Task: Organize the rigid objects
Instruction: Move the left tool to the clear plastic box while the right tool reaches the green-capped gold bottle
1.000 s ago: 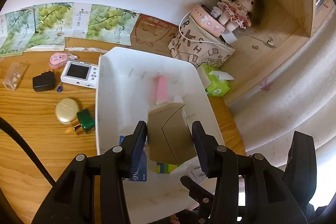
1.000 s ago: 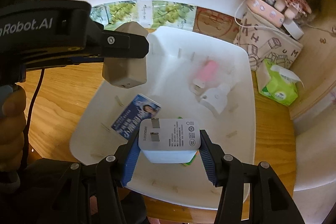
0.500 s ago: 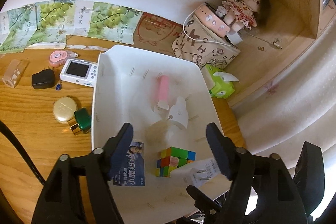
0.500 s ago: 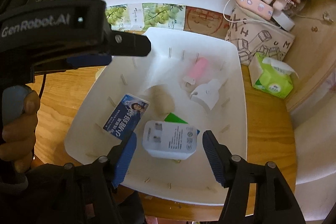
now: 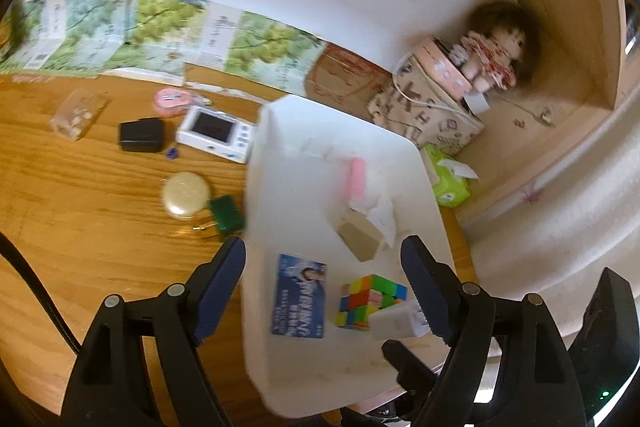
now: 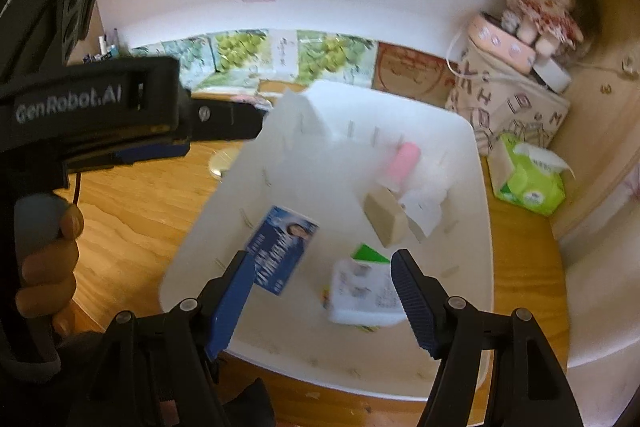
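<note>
A white bin (image 5: pixel 280 131) sits on the wooden table. In it lie a beige block (image 5: pixel 360 239), a blue card (image 5: pixel 300 295), a colour cube (image 5: pixel 368 297), a white charger (image 5: pixel 394 323) and a pink tube (image 5: pixel 354 175). My left gripper (image 5: pixel 324 251) hovers over the bin's near left rim; its jaws are opening with nothing between them. My right gripper (image 6: pixel 322 259) hangs above the white charger (image 6: pixel 362 293), its jaws opening too and clear of it. The beige block (image 6: pixel 386 217) rests beside a white plug (image 6: pixel 424 207).
Left of the bin lie a gold compact (image 5: pixel 186 193), a green bottle (image 5: pixel 226 213), a white device (image 5: pixel 216 133), a black adapter (image 5: pixel 141 135) and a pink case (image 5: pixel 172 99). A green tissue pack (image 5: pixel 450 183), patterned bag (image 5: pixel 424 115) and doll (image 5: pixel 492 55) crowd the right corner.
Both grippers opened. The left let go of the beige block and the right let go of the white charger; both now lie in the bin. The left gripper shifted left.
</note>
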A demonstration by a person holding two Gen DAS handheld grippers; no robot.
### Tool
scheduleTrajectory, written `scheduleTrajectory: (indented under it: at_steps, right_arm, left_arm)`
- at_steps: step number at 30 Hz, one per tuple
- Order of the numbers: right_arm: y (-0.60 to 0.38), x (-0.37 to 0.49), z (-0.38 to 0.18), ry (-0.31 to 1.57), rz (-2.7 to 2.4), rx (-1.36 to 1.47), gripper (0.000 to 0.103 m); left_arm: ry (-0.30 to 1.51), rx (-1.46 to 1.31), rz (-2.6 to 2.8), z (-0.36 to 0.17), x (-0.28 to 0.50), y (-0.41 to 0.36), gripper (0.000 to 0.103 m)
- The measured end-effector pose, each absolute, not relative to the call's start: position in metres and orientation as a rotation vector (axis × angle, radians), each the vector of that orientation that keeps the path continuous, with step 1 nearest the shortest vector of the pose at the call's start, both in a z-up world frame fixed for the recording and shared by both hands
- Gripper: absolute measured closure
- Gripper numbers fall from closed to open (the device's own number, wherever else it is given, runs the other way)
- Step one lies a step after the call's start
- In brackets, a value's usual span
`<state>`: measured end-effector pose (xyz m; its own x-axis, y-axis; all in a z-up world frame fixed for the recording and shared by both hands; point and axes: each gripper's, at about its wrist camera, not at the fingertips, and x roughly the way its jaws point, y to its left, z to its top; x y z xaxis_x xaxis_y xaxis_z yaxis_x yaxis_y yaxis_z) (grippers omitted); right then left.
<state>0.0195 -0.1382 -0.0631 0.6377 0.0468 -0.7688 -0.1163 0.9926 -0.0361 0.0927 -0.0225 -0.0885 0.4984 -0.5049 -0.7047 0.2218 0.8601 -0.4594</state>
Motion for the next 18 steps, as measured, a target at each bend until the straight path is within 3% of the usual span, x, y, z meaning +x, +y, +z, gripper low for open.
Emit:
scheduleTrajectory:
  at_steps: [18]
  right_arm:
    - [-0.062,0.04,-0.036,0.72,0.126,-0.063,0.032]
  left_arm:
    - [0.875,-0.325,-0.32,-0.062,0.105,0.08,0.02]
